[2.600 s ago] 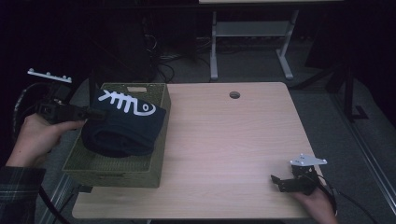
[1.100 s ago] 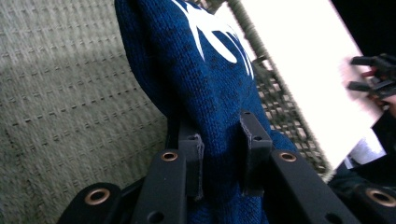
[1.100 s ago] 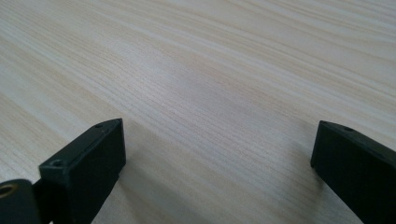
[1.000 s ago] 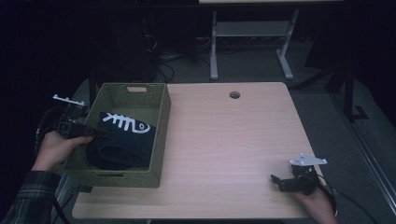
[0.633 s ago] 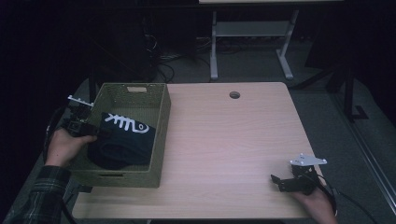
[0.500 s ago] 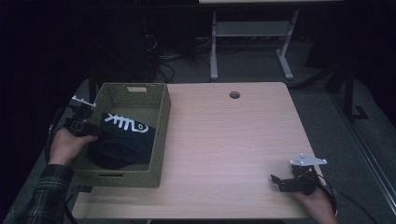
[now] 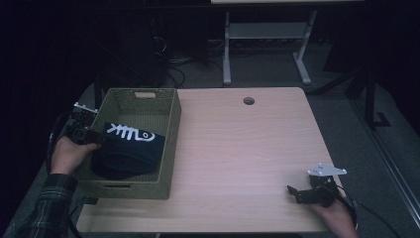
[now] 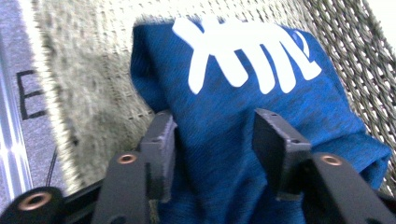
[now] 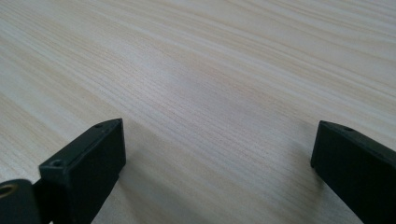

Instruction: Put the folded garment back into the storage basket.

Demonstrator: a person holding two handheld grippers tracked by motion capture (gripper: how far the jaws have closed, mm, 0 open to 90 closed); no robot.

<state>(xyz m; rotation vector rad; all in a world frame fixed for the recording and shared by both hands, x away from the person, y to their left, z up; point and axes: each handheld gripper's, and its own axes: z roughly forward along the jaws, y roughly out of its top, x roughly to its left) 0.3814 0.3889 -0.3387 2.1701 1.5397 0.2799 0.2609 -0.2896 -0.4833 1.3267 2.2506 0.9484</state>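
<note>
Now left gripper (image 8: 212, 140), jaws just opening, straddles the blue shirt (image 8: 261, 112) inside the basket (image 7: 168, 144); right gripper (image 9: 215, 158) spread, well apart.

The worktop (image 7: 247, 148) is pale wood with fine grain — a small round hole (image 7: 248, 100) sits near its far edge. Beyond that edge stands a white frame (image 7: 265, 34) with two legs and a crossbar, on grey floor (image 7: 346, 119). Dark cables (image 7: 173, 74) lie tangled on the floor to the frame's left — the room behind is too dark to read.
</note>
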